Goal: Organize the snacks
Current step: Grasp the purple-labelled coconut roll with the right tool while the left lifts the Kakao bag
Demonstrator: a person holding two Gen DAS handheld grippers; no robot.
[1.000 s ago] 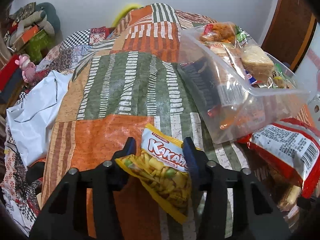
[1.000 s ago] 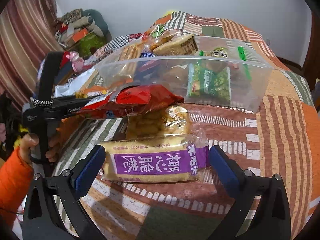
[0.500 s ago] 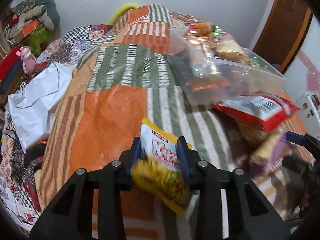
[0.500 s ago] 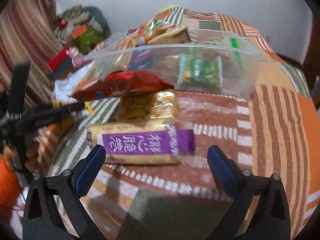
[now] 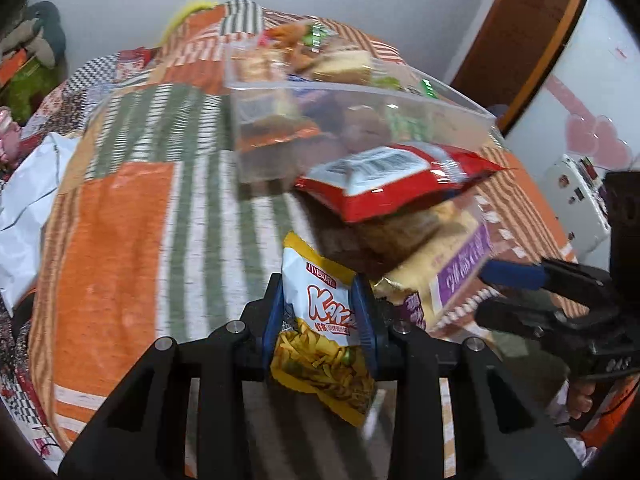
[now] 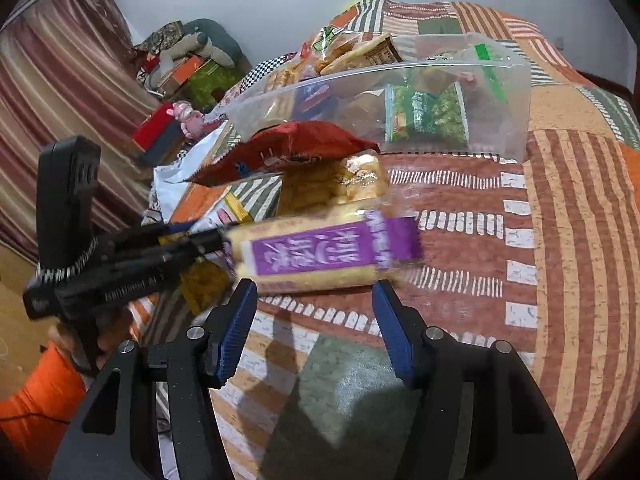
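The left gripper (image 5: 320, 312) is clamped on the yellow-and-white crinkly chip packet (image 5: 320, 328), pads pinching its upper half while the yellow bottom hangs free below the jaws. The packet is off the patchwork orange, green and striped bedspread (image 5: 120, 220) and sits short of the clear plastic storage bin (image 5: 360, 96), which is already stacked high with snacks.

On the other side, the right gripper (image 6: 314, 320) has its jaws closing around the long pale-yellow wafer pack with the purple label (image 6: 316, 256). The pack lies crosswise just beyond the blue pads, which do not yet press on it. It rests on the bedspread, touching a clear bag of golden biscuits (image 6: 332, 184), with a red foil bag (image 6: 292, 152) leaning on top of that pile against the bin wall.

To do this well, the left hand likely needs to carry the chip packet over the near rim before letting go, since the dangling end could catch the wall. The right should probably close across the pack's narrow width, near the middle, so the slick wrapper does not tip or drag the neighbours along.
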